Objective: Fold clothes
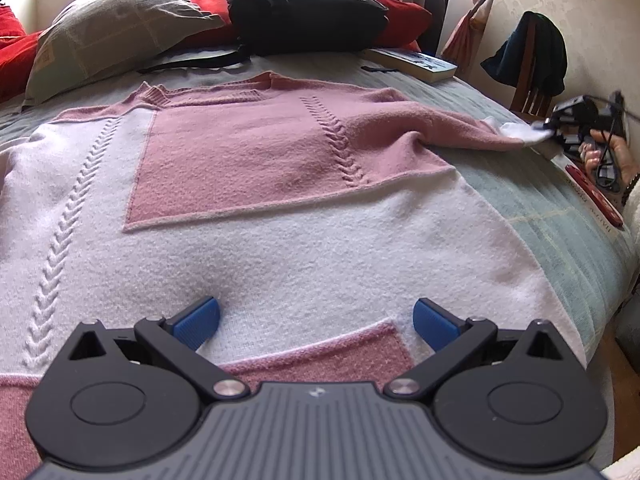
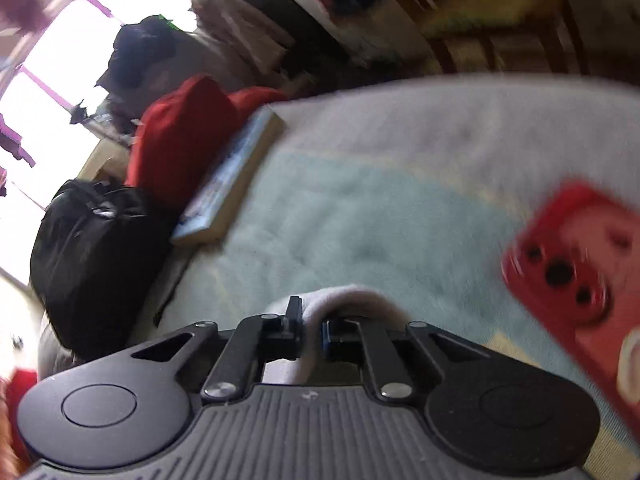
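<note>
The pink-and-white sweater lies flat on the bed. The right gripper is clamped on its white sleeve cuff, while the left gripper hovers with fingers apart over the hem. Step in hand: folding sleeve 1. Next, it likely needs carrying across the chest.
</note>
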Available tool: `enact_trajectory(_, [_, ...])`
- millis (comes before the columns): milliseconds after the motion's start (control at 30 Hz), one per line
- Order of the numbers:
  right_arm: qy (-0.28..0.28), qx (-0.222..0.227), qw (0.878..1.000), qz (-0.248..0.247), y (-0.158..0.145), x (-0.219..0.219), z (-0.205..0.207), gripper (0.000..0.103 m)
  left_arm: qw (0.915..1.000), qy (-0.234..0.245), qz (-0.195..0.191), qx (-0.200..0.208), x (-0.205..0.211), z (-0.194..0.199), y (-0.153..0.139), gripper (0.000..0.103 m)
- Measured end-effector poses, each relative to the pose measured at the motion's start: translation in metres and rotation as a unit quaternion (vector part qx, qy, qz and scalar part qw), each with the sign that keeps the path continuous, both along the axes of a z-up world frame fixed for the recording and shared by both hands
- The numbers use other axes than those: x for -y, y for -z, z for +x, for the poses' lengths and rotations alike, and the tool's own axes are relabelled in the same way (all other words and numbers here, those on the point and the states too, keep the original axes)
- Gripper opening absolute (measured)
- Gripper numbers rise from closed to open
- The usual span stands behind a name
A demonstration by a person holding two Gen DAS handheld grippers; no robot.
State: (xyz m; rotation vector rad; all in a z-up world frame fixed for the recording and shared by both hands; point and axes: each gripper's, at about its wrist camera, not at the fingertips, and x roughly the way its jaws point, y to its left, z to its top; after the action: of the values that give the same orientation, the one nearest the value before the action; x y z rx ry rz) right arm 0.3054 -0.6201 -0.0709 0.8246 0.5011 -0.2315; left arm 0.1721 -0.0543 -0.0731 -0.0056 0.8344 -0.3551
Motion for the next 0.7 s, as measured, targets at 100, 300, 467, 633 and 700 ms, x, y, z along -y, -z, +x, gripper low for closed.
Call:
enact_trajectory(100, [-0.017, 0.054, 0.997, -0.057, -0.033, -0.011, -0.006, 0.011, 1.0, -0.001, 0.005, 0.0, 0.002, 0.0, 0.0, 0.102])
enact_trajectory(300, [-0.019, 0.038, 0.993, -0.113, -0.045, -0.009, -0.019, 0.011, 1.0, 0.0, 0.003, 0.001, 0.001, -0.001, 0.0, 0.102])
enact_trajectory(467, [0.015, -0.084, 0.988, -0.127, -0.012, 0.006, -0.014, 0.021, 1.0, 0.002, 0.002, -0.003, 0.001, -0.003, -0.007, 0.102])
enact_trajectory(633, [0.074, -0.133, 0.972, -0.18, -0.02, 0.008, -0.017, 0.03, 0.9997, 0.019, -0.007, 0.013, 0.005, -0.008, -0.02, 0.102])
enact_trajectory(700, [0.052, -0.101, 0.977, -0.179, -0.031, 0.002, -0.015, 0.03, 0.9995, 0.026, -0.007, 0.018, 0.008, -0.01, -0.022, 0.102])
